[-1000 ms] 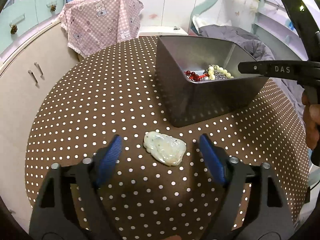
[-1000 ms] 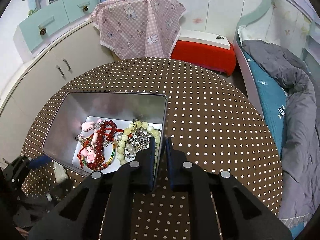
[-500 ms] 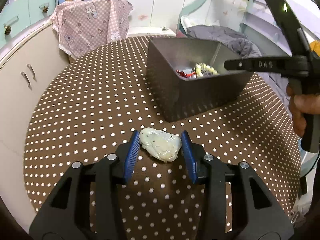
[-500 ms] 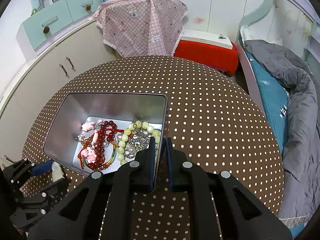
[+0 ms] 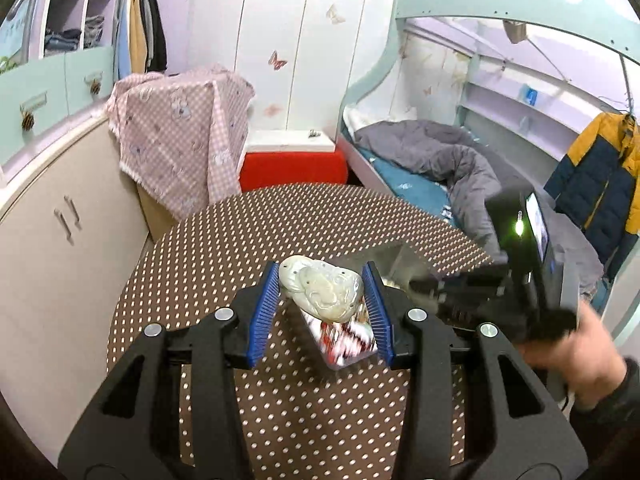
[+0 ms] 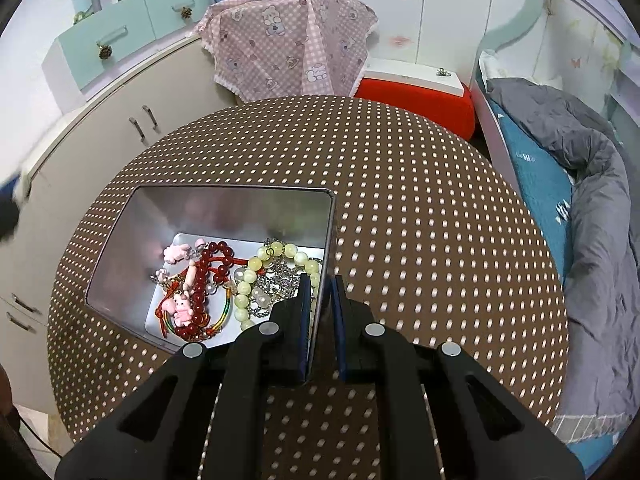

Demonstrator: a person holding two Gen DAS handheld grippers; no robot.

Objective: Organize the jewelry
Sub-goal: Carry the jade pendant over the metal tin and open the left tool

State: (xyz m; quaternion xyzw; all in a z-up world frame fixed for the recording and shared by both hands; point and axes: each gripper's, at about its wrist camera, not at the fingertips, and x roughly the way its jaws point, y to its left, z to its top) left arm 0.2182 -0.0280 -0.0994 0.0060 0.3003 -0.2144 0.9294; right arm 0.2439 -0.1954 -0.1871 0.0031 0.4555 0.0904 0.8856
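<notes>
My left gripper (image 5: 322,280) is shut on a pale green-white carved jade pendant (image 5: 320,288) and holds it in the air above the near end of the metal box (image 5: 400,258). My right gripper (image 6: 320,286) is shut on the right wall of the metal box (image 6: 224,206), one finger inside and one outside. Red bead strings (image 6: 212,264), a pale green bead bracelet (image 6: 256,276), a silver chain and pink charms lie in the box. The right gripper also shows in the left wrist view (image 5: 520,280), blurred.
The box stands on a round table with a brown white-dotted cloth (image 6: 420,220). Beige cabinets (image 6: 132,128) are to the left, a pink checked cloth (image 6: 288,44) and a red and white box (image 6: 416,88) behind, a bed with a grey quilt (image 6: 580,168) to the right.
My left gripper closed on the jade pendant and lifted it off the table, up and towards the box. My right gripper kept its hold on the box wall.
</notes>
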